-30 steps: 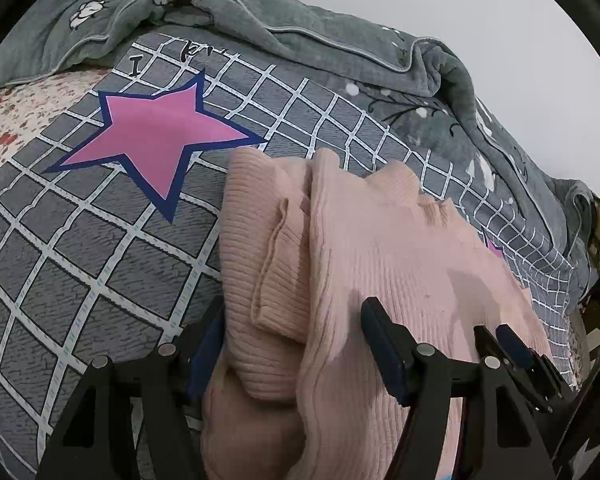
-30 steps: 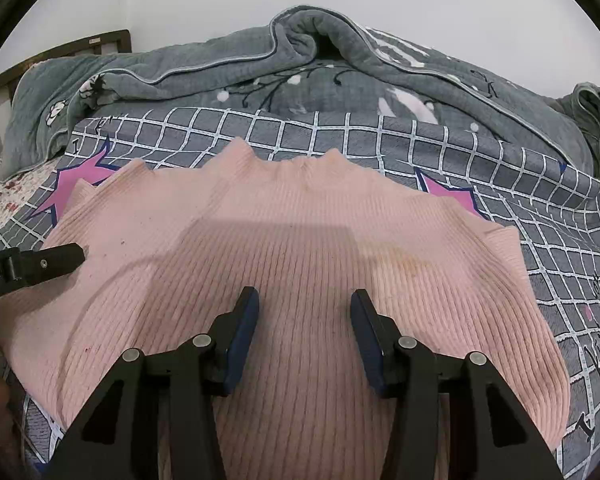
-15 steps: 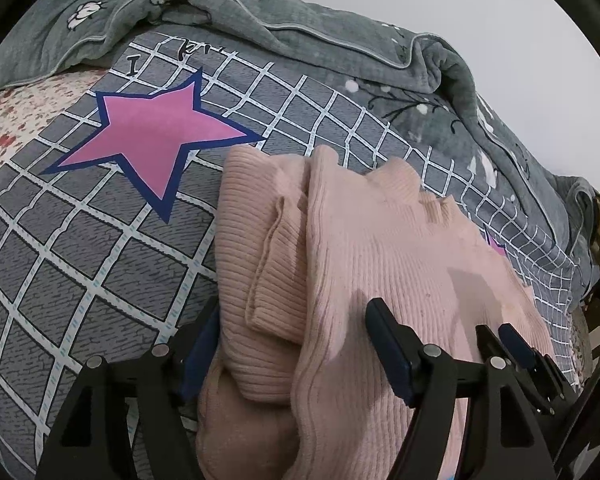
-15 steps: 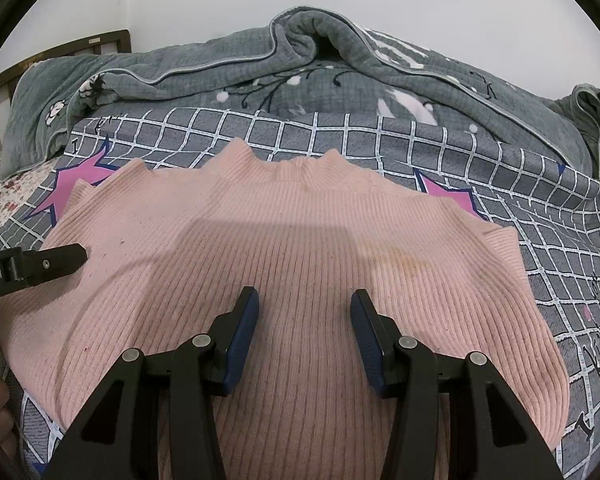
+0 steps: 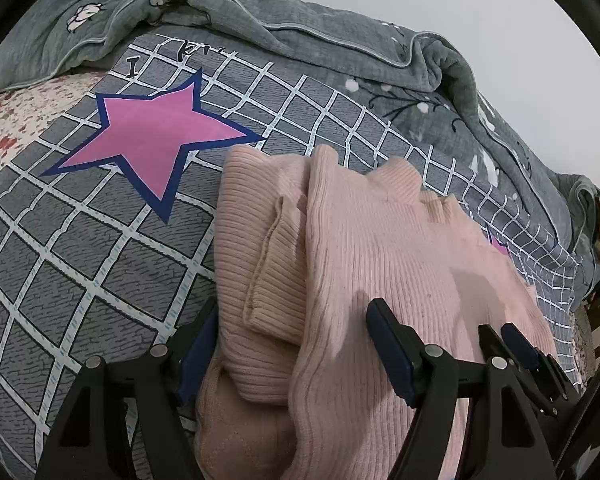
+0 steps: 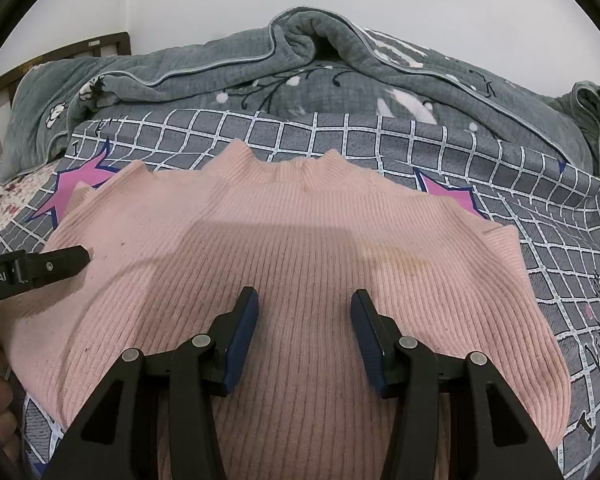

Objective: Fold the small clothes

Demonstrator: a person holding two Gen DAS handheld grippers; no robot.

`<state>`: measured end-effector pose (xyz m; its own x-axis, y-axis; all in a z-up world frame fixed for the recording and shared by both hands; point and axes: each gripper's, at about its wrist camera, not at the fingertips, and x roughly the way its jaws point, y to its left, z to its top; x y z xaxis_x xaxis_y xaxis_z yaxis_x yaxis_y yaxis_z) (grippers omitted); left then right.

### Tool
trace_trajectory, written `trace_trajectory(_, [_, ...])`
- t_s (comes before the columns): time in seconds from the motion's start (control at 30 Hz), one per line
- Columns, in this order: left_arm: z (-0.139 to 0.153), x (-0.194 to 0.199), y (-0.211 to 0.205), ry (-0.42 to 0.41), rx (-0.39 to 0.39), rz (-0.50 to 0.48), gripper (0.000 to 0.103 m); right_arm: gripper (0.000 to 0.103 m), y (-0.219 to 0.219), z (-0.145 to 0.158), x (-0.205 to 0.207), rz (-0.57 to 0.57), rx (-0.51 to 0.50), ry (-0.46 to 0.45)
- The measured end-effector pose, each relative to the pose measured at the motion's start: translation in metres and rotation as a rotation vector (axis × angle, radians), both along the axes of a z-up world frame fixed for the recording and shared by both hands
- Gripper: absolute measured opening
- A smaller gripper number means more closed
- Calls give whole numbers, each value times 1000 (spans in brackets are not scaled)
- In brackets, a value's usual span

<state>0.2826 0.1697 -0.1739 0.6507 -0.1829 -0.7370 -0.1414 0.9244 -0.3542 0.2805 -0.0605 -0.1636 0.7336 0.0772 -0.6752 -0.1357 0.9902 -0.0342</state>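
A pink ribbed sweater [image 6: 300, 248] lies on the grey checked bedsheet [image 6: 540, 208], collar toward the far side. In the left wrist view the sweater [image 5: 380, 248] shows its left side, with a folded sleeve [image 5: 260, 256] lying along that edge. My left gripper [image 5: 292, 336] is open, its jaws astride the folded sleeve edge, low over the cloth. My right gripper [image 6: 304, 320] is open and empty, low over the sweater's lower middle. The left gripper's finger [image 6: 56, 264] shows at the sweater's left edge in the right wrist view.
A rumpled grey quilt [image 6: 300, 80] lies along the far side of the bed against a white wall. Pink stars [image 5: 152, 136] are printed on the sheet. A floral sheet [image 5: 8, 120] shows at the left. A wooden headboard [image 6: 4, 80] stands far left.
The left gripper has drawn back slightly and the view has shifted a little downward. The right gripper and the sweater have not visibly moved.
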Motion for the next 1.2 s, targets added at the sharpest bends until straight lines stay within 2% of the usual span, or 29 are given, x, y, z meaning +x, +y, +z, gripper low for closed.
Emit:
trace_trajectory(0.17, [1,0,0,0,-1,0,72,48,-1,0,0,0,12,-3])
trace_trajectory(0.37, [-1,1,-1,-1,-10,2,73,48,-7,2,-2,7,71,-11])
trace_trajectory(1.2, [-2,1,-2,-4,-2,-2,76,48,-5,3,-9,36,88,-24])
